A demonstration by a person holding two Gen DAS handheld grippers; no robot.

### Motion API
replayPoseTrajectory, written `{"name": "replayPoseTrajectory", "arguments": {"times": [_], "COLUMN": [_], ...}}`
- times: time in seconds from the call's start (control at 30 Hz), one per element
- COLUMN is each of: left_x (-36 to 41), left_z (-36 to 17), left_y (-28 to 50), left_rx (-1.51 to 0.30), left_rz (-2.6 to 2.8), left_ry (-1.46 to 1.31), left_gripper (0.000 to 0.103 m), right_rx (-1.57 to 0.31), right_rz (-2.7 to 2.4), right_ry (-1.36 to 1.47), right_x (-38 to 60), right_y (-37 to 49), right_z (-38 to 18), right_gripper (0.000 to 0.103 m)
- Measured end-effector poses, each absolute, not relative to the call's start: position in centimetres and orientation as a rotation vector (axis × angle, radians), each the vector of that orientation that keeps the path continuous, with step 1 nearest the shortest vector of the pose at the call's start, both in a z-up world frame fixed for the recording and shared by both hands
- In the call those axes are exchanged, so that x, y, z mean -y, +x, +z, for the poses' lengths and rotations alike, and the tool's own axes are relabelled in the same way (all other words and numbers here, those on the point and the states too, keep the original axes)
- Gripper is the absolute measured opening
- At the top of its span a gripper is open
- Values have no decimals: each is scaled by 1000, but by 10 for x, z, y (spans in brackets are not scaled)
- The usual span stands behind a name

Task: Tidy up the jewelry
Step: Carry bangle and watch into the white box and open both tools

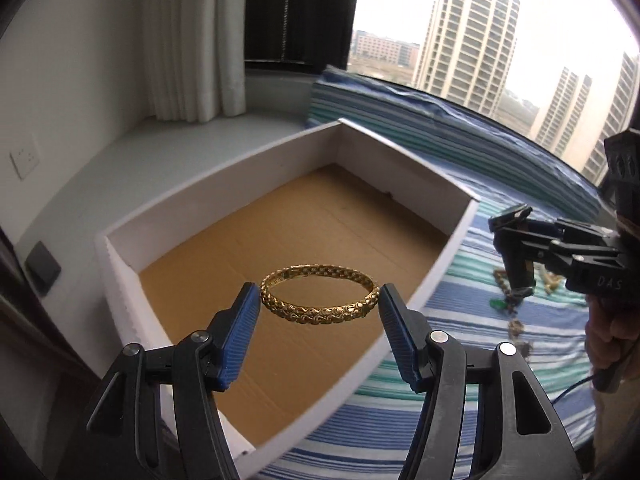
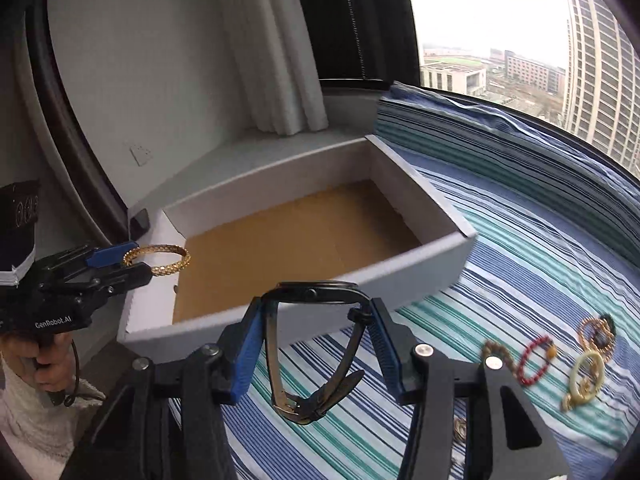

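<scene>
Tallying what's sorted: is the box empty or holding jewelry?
Empty: the box shows only bare brown cardboard floor in both views.

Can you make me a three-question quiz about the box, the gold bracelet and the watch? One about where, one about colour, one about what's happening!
1. Where is the gold bangle?
A. lying on the striped cloth
B. held in the air over the box
C. on the windowsill

2. What colour is the floor of the box?
A. brown
B. red
C. green

3. What is the right gripper doing?
A. hanging empty
B. gripping a red bead bracelet
C. gripping a black watch

Answers:
1 B, the left gripper clamps it above the box.
2 A, white walls, brown cardboard bottom.
3 C, the black watch hangs between its blue pads.
</scene>
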State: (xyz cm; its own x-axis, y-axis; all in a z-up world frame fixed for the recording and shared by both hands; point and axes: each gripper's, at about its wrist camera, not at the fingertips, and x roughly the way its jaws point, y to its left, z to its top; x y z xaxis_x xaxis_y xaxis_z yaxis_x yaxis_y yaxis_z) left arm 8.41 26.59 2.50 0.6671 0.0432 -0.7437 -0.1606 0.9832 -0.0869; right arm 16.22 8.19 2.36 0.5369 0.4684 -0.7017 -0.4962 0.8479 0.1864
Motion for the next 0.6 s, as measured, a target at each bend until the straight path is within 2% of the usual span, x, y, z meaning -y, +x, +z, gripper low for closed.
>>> {"name": "replayPoseTrajectory", "arguments": {"times": [0.2, 0.27, 0.3, 0.33, 0.4, 0.6], "left_x": [-287, -288, -289, -291, -295, -300], "left_z": [-24, -30, -30, -29, -27, -23], "left_y": [106, 107, 106, 105, 104, 98], "left_rx": [-937, -947, -938, -927, -912, -813], "left_rz": [231, 253, 263, 268, 273, 315], "left_ry": [-109, -92, -90, -91, -100, -147], "left_gripper": [65, 87, 90, 92, 92, 92], "right_rx": [-898, -952, -964, -965, -948, -867], "right_rz": [637, 646, 645, 633, 619, 547], "right_ry": [-38, -22, -11, 0, 24, -43], "right_x": [-159, -171, -174, -172, -164, -130], "right_y": [226, 239, 242, 243, 238, 195], "right_z": [-16, -32, -36, -39, -36, -23], "right_gripper": [52, 54, 58, 66, 71, 72]}}
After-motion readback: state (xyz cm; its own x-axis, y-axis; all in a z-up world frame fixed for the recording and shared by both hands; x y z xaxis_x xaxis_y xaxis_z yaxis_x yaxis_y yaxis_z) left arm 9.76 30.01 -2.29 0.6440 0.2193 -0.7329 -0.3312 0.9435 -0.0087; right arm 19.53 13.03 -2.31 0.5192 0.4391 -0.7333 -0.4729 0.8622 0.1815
